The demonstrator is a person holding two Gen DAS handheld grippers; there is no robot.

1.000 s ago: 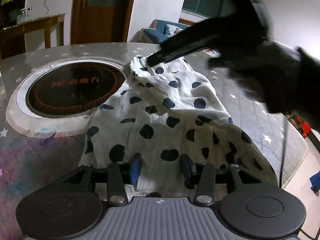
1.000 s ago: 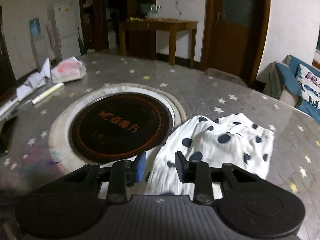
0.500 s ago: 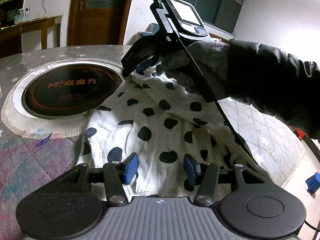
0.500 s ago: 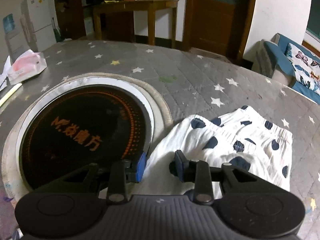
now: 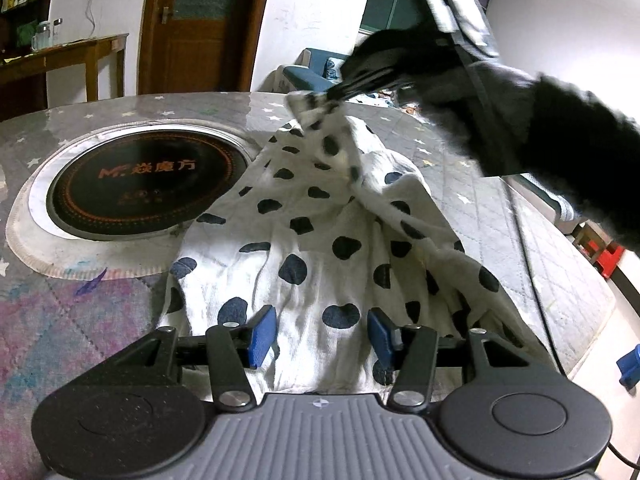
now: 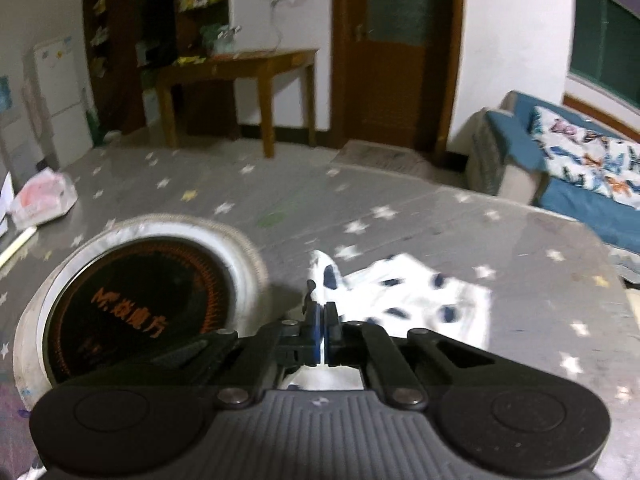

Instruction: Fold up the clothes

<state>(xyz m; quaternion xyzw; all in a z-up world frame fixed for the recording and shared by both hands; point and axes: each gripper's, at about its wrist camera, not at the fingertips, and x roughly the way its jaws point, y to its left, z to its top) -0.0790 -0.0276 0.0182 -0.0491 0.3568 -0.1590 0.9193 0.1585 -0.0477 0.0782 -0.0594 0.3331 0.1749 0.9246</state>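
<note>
A white garment with dark blue polka dots [image 5: 320, 216] lies on the grey star-patterned table [image 5: 500, 216], beside the round black cooktop [image 5: 136, 184]. My left gripper [image 5: 322, 336] hovers open at the garment's near edge, its blue pads apart with cloth lying loosely between them. My right gripper [image 5: 332, 94], held by a person's black sleeve [image 5: 560, 132], is shut on the garment's far corner and holds it raised off the table. In the right wrist view the right gripper [image 6: 320, 316] pinches that corner of the garment [image 6: 420, 296], and the picture is blurred.
The cooktop [image 6: 132, 312] sits in a pale ring left of the cloth. A pink and white packet [image 6: 42, 198] and a pen lie at the table's far left. Beyond the table stand a wooden side table [image 6: 240, 68] and a blue sofa [image 6: 580, 168].
The right gripper has closed on the garment's far corner and pulled it up and to the right, tenting the cloth. The left gripper has stayed put.
</note>
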